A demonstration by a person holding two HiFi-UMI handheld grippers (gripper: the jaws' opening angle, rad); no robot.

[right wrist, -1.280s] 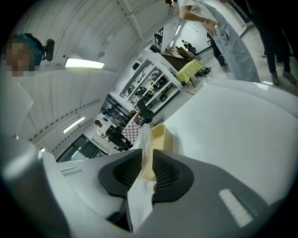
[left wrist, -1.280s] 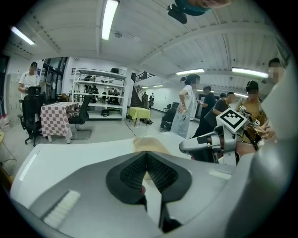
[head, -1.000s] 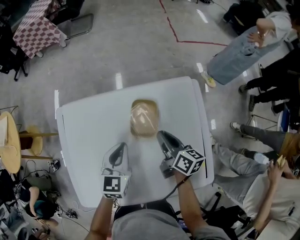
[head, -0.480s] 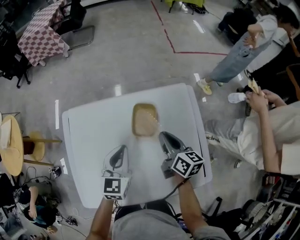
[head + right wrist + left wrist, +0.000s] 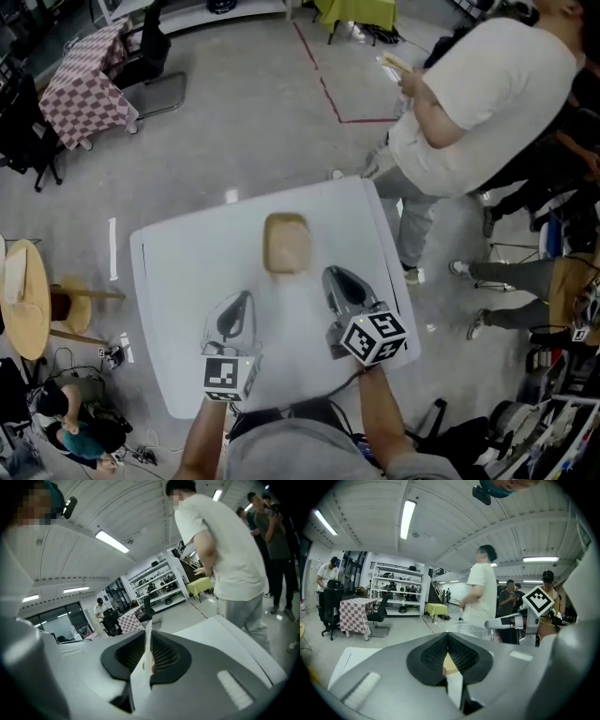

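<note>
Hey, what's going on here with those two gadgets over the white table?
A person holds a gripper in each hand above a white table. The left gripper and the right gripper are each shut on an edge of a thin clear plastic bag. A tan block lies at the bag's far end. A bystander in a white shirt stands beside the table.

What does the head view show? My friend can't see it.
From above, a left gripper and a right gripper each pinch a clear bag over a white table. A tan block sits at the bag's far end. A person in a white shirt stands beside the table.
</note>
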